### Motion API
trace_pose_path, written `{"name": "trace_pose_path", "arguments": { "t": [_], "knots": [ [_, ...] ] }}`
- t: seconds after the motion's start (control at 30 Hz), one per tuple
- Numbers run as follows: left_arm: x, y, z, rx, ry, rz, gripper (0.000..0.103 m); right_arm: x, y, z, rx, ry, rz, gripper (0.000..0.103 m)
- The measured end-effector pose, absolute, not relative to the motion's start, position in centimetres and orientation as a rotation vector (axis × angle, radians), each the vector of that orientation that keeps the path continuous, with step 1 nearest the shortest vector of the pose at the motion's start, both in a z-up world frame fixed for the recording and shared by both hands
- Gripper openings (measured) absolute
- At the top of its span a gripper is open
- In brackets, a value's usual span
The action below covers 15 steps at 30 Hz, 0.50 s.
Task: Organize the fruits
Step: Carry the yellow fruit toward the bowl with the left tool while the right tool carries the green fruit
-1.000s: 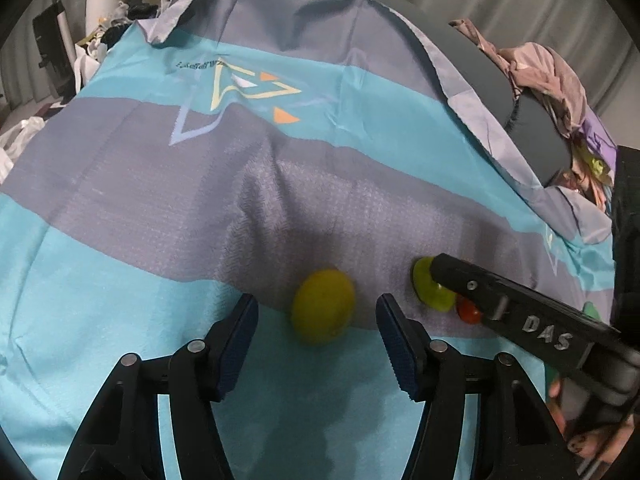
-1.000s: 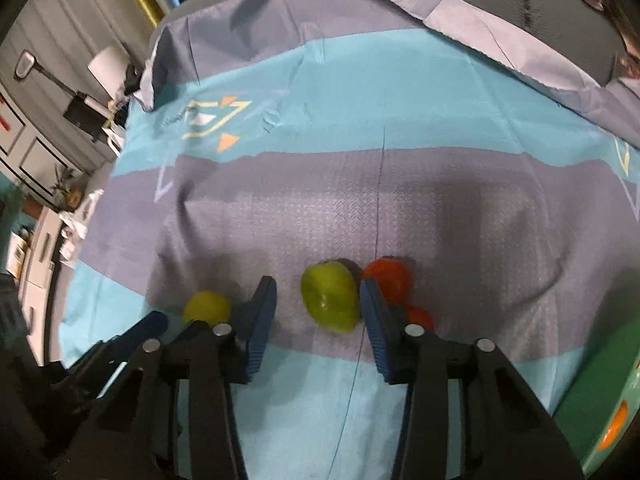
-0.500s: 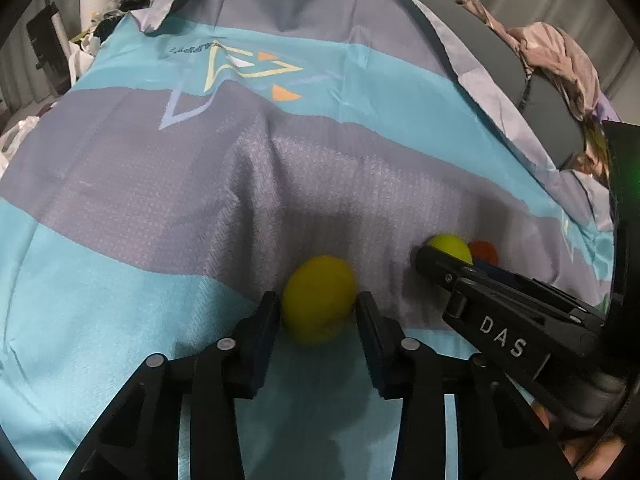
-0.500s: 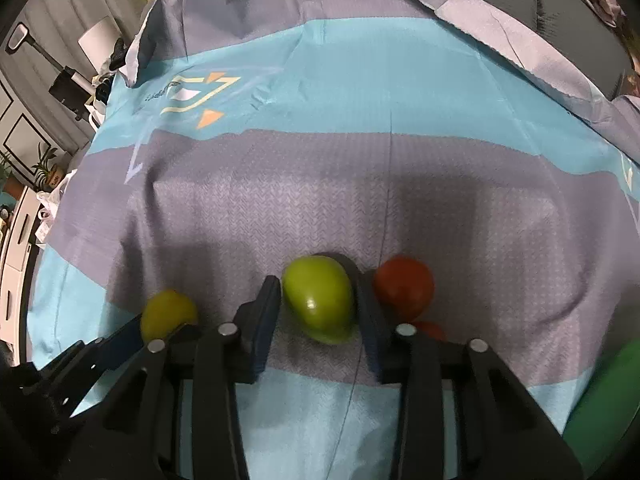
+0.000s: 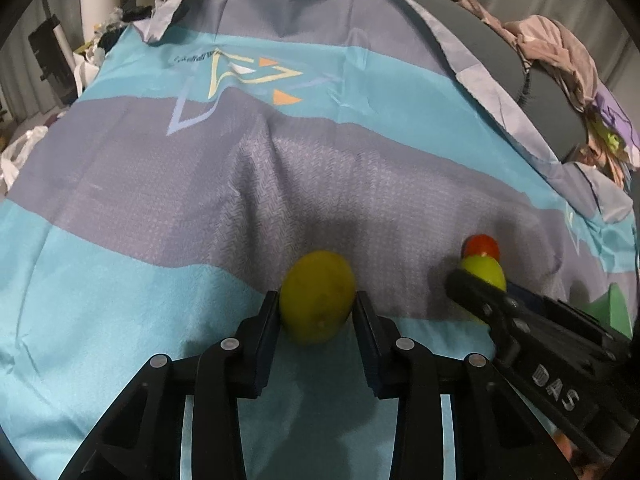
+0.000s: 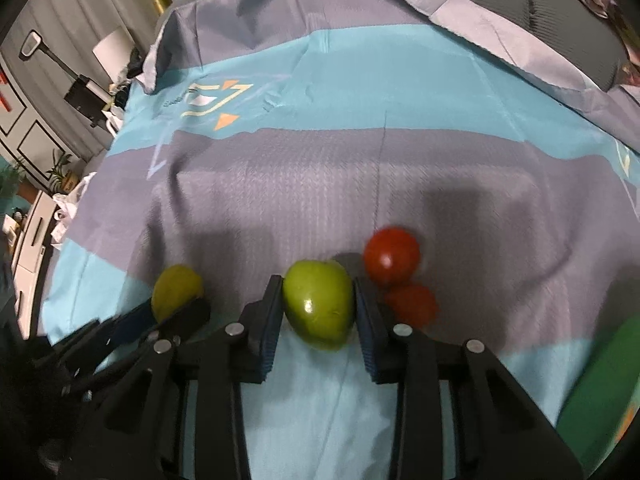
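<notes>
My left gripper is shut on a yellow lemon, held just over the blue and grey cloth. My right gripper is shut on a green apple. The lemon also shows in the right wrist view, at the left, between the left gripper's fingers. The apple also shows in the left wrist view, at the right. Two red tomatoes lie on the cloth just right of the apple; one of them shows in the left wrist view.
A green container sits at the right edge of the cloth. A pile of clothes lies at the back right. Bags and clutter stand beyond the cloth's left edge.
Both grippers closed from open onto their fruits: the left on the lemon, the right on the apple. Both now sit a little higher over the cloth.
</notes>
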State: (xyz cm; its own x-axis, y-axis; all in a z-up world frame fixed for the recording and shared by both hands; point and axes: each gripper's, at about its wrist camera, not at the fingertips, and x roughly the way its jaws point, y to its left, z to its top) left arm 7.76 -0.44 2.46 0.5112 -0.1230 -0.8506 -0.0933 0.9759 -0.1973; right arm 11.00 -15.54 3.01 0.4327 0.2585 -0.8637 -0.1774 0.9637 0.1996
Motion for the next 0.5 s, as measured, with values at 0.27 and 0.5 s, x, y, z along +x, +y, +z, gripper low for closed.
{"name": "trace_pose_path", "arguments": {
  "t": [0.27,0.5],
  "knots": [
    [6.0,-1.1,2.8,-0.209,1.036,-0.033,0.037,5.8,-16.6,3.2,0.027,1.121,0.277,0.035],
    [5.4,-1.9,2.6,-0.205,1.053,-0.058,0.037,4.1,-17.2,3.0,0.001,1.1,0.258,0.035]
  ]
}}
